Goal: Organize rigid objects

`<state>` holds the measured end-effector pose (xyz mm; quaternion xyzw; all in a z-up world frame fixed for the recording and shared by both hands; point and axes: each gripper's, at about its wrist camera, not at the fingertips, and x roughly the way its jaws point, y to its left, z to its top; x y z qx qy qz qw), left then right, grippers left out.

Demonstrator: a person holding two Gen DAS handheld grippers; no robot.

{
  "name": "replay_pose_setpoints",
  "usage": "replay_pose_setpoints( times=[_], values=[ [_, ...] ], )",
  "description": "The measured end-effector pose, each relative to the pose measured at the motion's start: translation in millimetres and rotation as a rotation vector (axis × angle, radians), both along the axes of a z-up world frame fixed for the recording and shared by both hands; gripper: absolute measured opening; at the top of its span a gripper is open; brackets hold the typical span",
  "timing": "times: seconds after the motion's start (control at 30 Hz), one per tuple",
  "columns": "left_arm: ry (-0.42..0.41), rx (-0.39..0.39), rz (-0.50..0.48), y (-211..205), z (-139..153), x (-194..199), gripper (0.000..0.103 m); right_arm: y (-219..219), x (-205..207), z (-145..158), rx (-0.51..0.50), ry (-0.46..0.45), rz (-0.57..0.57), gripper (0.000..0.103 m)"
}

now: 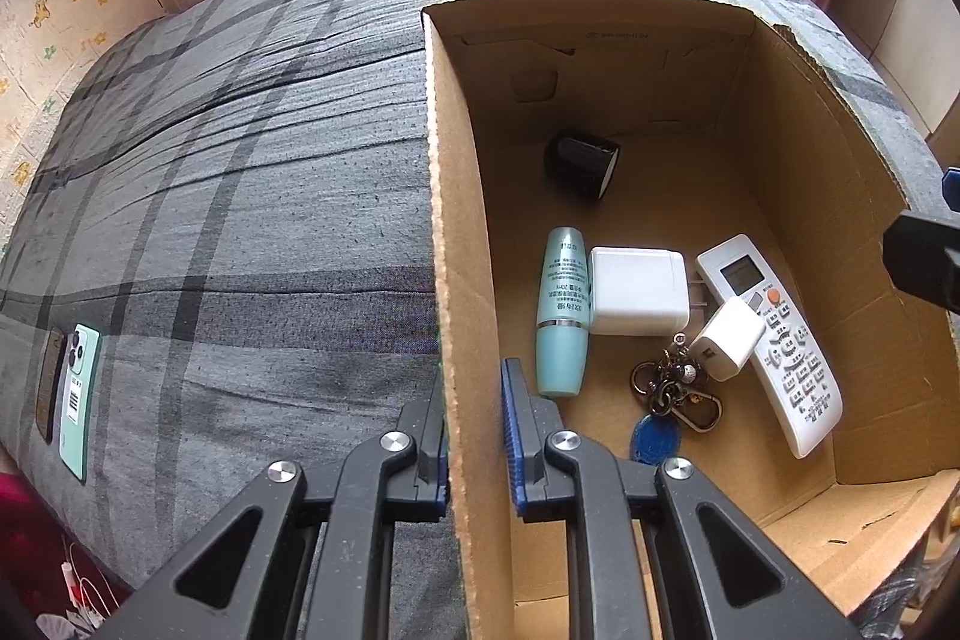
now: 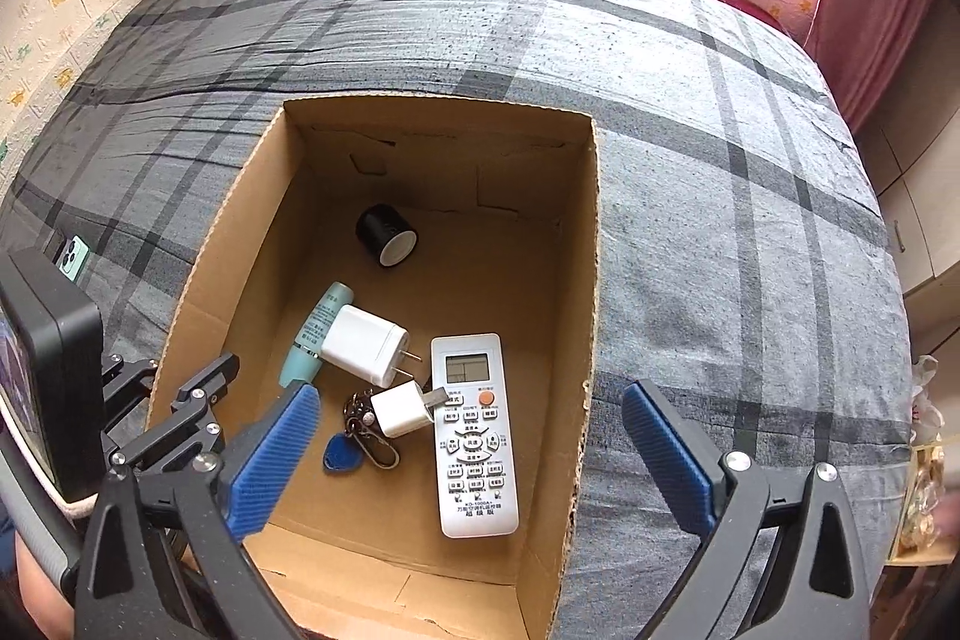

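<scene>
Inside cardboard box (image 2: 591,280): two chargers (image 2: 365,343), one remote (image 2: 474,430).

Your right claw (image 2: 471,460) hangs spread wide over the cardboard box (image 2: 585,340); the remote (image 2: 474,436) lies along its right wall.

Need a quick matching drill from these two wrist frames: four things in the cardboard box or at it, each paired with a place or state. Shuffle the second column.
Things
1. black cylindrical speaker
2. white rectangular remote control
3. left tool
4. right tool

States
A. open, empty, over the box
B. clamped on the brown cardboard box wall
C. on its side, apart, near the far wall
D. face up, small white cube charger overlapping its top edge

Pairs: 1-C, 2-D, 3-B, 4-A
</scene>
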<state>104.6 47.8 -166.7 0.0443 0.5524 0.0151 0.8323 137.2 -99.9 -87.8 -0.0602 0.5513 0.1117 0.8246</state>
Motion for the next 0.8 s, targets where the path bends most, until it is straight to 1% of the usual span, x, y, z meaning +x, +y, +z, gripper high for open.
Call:
replay_pose_setpoints(
  times=[0.13, 0.2, 0.23, 0.27, 0.3, 0.33, 0.37, 0.43, 0.5, 0.53, 0.57, 0.6, 0.63, 0.67, 0.7, 0.8],
  values=[
    [0.000, 0.002, -0.001, -1, 2, -1, 0.017, -6, -6, 2, 0.023, 0.010, -0.017, 0.103],
    [0.004, 0.012, 0.000, -2, 3, -1, 0.020, -8, -9, 2, 0.025, 0.013, -0.025, 0.103],
    [0.001, 0.018, 0.003, -1, 5, -1, 0.026, -10, -10, 3, 0.029, 0.015, -0.028, 0.103],
    [-0.003, 0.018, 0.007, -1, 7, -2, 0.037, -12, -12, 4, 0.033, 0.013, -0.035, 0.103],
    [-0.009, 0.015, 0.011, 1, 10, -2, 0.046, -14, -13, 5, 0.038, 0.011, -0.042, 0.103],
    [-0.017, 0.013, 0.019, 2, 13, -3, 0.061, -16, -14, 6, 0.045, 0.009, -0.049, 0.103],
    [-0.025, 0.015, 0.029, 3, 17, -5, 0.065, -19, -16, 6, 0.052, 0.008, -0.057, 0.103],
    [-0.039, 0.014, 0.040, 5, 24, -10, 0.067, -23, -20, 8, 0.061, 0.009, -0.067, 0.103],
    [-0.047, 0.014, 0.043, 6, 32, -16, 0.076, -26, -24, 10, 0.071, 0.004, -0.074, 0.103],
    [-0.055, 0.013, 0.049, 6, 36, -19, 0.085, -27, -26, 11, 0.075, 0.001, -0.077, 0.103],
    [-0.066, 0.009, 0.054, 7, 40, -22, 0.088, -29, -28, 13, 0.078, -0.004, -0.080, 0.103],
    [-0.077, 0.002, 0.055, 7, 45, -25, 0.088, -30, -30, 16, 0.081, -0.008, -0.080, 0.103],
    [-0.079, -0.005, 0.053, 7, 48, -28, 0.091, -30, -32, 18, 0.084, -0.012, -0.079, 0.103],
    [-0.070, -0.005, 0.053, 6, 50, -30, 0.101, -31, -34, 20, 0.084, -0.017, -0.081, 0.103],
    [-0.064, -0.004, 0.057, 6, 53, -32, 0.103, -32, -36, 22, 0.082, -0.022, -0.085, 0.103],
    [-0.080, -0.014, 0.058, 4, 66, -42, 0.103, -36, -44, 30, 0.083, -0.036, -0.090, 0.103]
  ],
)
